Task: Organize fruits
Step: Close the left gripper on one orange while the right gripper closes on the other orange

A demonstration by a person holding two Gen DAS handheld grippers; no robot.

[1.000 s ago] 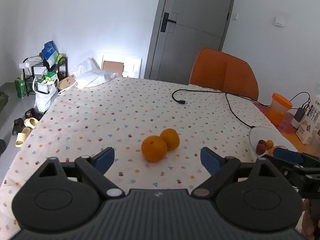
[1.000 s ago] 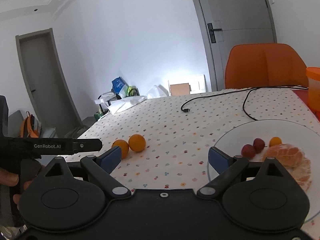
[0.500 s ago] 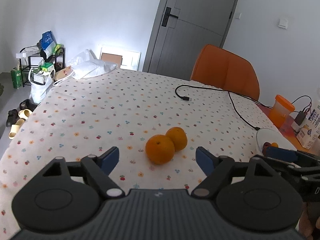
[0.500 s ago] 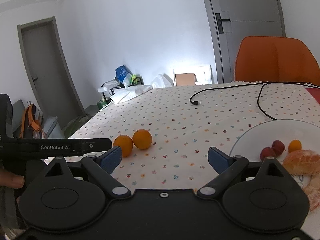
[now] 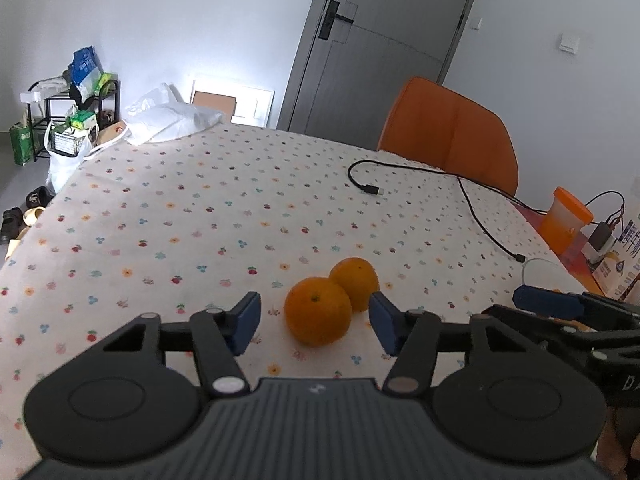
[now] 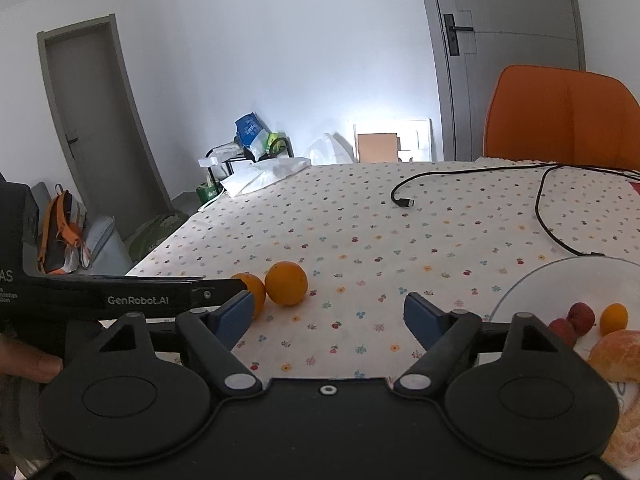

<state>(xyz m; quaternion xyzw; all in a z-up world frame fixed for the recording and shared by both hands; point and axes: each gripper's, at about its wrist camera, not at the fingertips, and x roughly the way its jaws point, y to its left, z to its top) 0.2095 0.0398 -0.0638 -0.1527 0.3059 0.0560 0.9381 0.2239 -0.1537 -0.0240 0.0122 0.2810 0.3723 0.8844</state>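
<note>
Two oranges lie touching on the flowered tablecloth. The near orange (image 5: 318, 311) sits between my open left gripper's (image 5: 314, 322) blue fingertips, the far orange (image 5: 355, 283) just behind it. In the right wrist view the far orange (image 6: 286, 283) shows whole and the near orange (image 6: 253, 288) is partly hidden by the left gripper's finger. My right gripper (image 6: 329, 320) is open and empty over the cloth. A glass plate (image 6: 532, 284) at the right holds two red fruits (image 6: 571, 322), a small orange fruit (image 6: 613, 317) and a peeled citrus (image 6: 618, 354).
A black cable (image 5: 472, 208) runs across the far right of the table. An orange chair (image 5: 448, 136) stands behind the table. An orange cup (image 5: 564, 218), a charger and a carton (image 5: 620, 256) stand at the right edge.
My left gripper has moved forward and down, so the near orange now lies between its fingertips. The right gripper has swung left, shifting the plate to its right.
</note>
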